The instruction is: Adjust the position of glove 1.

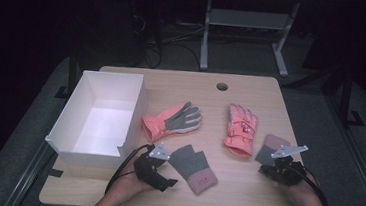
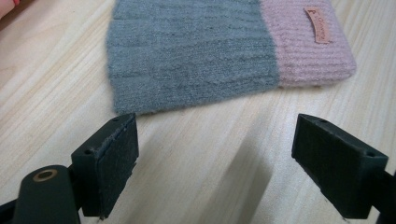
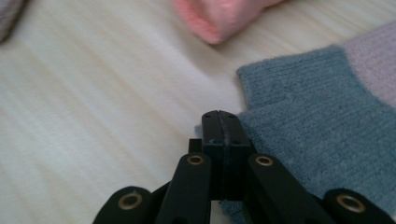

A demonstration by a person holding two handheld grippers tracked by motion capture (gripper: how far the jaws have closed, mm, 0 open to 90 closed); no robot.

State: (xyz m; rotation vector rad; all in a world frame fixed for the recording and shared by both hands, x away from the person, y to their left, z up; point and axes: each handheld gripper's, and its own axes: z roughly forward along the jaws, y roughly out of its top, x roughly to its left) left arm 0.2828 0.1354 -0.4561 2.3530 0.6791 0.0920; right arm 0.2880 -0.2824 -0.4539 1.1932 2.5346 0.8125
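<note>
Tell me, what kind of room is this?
Probably a lab or workroom set up for recording. A light wooden table with a cable hole stands on grey carpet, loose black cables lie on the floor behind it, and a metal-legged grey desk frame stands farther back in the dark.

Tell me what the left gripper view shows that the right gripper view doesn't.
Left gripper view: the left gripper with its jaws wide apart over bare wood, facing a grey and pink knit mitten with a small tan label; nothing lies between the jaws.

Right gripper view: the right gripper with its jaws pressed together at the edge of a second grey knit mitten, apparently pinching it, and a salmon-pink glove beyond.

Both: black jaws, a grey knit mitten with a pink part, and the light wooden table.
</note>
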